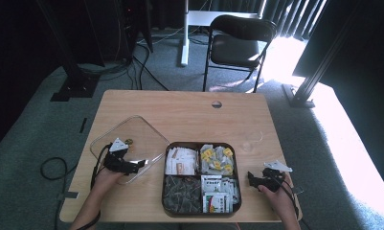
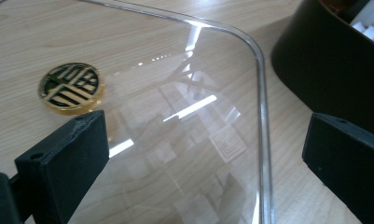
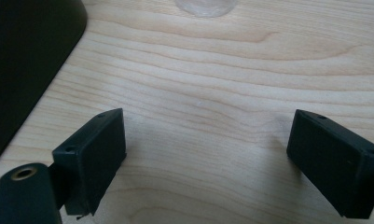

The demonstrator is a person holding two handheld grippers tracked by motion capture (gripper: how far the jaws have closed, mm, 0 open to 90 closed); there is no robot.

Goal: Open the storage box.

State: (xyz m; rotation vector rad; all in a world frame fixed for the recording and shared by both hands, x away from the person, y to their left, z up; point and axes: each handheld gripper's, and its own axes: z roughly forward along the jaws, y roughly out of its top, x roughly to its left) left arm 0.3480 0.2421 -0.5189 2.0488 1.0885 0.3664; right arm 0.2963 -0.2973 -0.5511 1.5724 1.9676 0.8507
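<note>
A dark square tray (image 1: 163, 177) with four compartments of tea bags and packets sits at the table's front centre. Its clear lid (image 1: 137, 134) lies flat on the table to the left, with a gold and black round emblem (image 1: 129, 141) on it. My left gripper (image 1: 141, 164) hovers open over the lid's near right corner, close to the tray's left wall. In the left gripper view the lid's rim (image 2: 261, 93) runs between the jaws, the emblem (image 2: 72, 87) at left and the tray wall (image 2: 324, 70) at right. My right gripper (image 1: 250, 178) rests open on bare wood right of the tray.
A small clear round object (image 1: 251, 139) lies on the table beyond the right gripper, also at the top of the right gripper view (image 3: 204, 6). The table has a cable hole (image 1: 217, 104) near its far edge. A black folding chair (image 1: 237, 43) stands behind the table.
</note>
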